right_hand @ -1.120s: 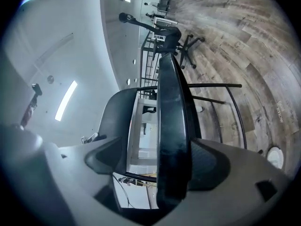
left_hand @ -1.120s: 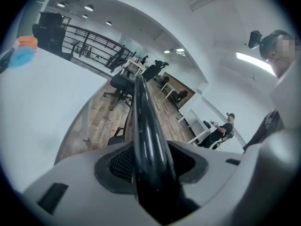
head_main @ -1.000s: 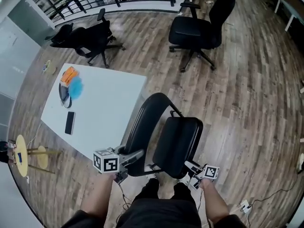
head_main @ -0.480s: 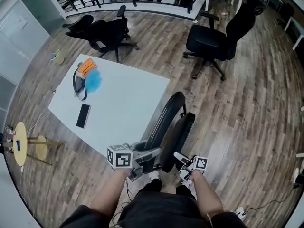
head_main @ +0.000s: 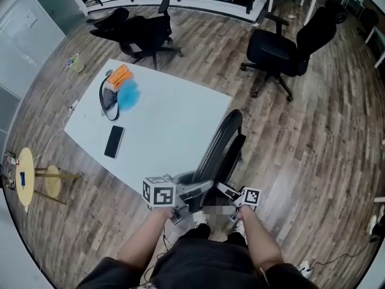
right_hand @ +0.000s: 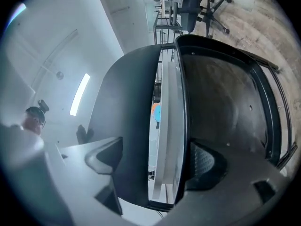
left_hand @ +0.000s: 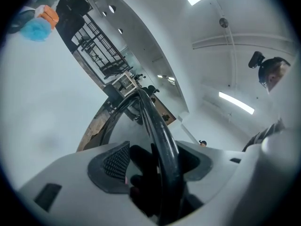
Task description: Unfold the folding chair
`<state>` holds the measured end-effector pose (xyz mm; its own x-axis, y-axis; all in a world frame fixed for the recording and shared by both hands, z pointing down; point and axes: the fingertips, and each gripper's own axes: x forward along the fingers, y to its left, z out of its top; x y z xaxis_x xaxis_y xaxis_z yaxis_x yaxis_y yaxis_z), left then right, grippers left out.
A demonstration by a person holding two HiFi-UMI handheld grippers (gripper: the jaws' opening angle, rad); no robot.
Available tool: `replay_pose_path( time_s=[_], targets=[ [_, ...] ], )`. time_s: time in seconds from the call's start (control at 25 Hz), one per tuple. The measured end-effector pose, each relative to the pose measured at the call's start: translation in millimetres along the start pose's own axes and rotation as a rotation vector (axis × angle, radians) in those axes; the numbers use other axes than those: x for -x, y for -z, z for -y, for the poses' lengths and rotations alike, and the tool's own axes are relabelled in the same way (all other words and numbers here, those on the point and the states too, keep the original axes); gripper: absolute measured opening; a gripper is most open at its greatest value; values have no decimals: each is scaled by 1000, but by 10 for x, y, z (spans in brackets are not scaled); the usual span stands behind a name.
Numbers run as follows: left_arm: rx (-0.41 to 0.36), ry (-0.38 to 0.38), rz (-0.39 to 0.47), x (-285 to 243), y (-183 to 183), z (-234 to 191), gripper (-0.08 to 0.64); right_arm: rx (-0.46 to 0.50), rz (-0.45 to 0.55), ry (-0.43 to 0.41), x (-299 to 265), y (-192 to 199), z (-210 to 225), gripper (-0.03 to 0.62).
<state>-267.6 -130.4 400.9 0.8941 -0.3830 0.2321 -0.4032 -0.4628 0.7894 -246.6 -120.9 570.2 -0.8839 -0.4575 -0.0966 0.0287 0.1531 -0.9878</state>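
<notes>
**Item:** folding chair [head_main: 224, 143]. Black, folded flat, seen edge-on. Stands on the wood floor [head_main: 313, 131] at lower centre of frame, just beside the lower-right edge of the white table [head_main: 162, 125]. Not yet unfolded.

**Held by:**
- Left hand-held gripper [left_hand: 160, 154]: jaws opening, w/ the black frame tube [left_hand: 157, 131] between them. Tube sits nearer one jaw, and the ribbed pad [left_hand: 117, 160] is clear of it.
- Right hand-held gripper [right_hand: 155, 159]: clamped across the chair's near edge, w/ both flat panels sandwiched between the jaws.

**Handling (est.):**
- Rigid metal tube and hard panels, so no give.
- Prob. moderate weight.
- Smooth round tube is likely to slip or rotate in a loose grip.
- Hinges may bind, then swing free.
- Tips easily while folded.

**Where to hold (est.):** one gripper on the backrest tube to steady it, the other on the seat's front rim to pull the panels apart. Keep pads off the hinge gap.

**Also in frame:** phone [head_main: 113, 141] on the table, and office chairs [head_main: 289, 44] toward the top of frame.
</notes>
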Motion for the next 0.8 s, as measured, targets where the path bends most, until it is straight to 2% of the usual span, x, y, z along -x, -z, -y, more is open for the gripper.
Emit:
replay_pose_path(
  time_s=[0.2,0.44,0.68,0.8],
  targets=[
    [-14,-17,-9,232,-144,-249,270,16,-18,19,-297,45,67,408],
    [-82,-82,-45,439,-261,-481,270,42,-67,28,-607,100,115,408],
    [-55,-59,-31,531,-282,-551,270,47,-40,22,-657,126,159,408],
    [-76,-49,6,600,-356,-536,267,87,-36,44,-655,157,157,408]
  ],
)
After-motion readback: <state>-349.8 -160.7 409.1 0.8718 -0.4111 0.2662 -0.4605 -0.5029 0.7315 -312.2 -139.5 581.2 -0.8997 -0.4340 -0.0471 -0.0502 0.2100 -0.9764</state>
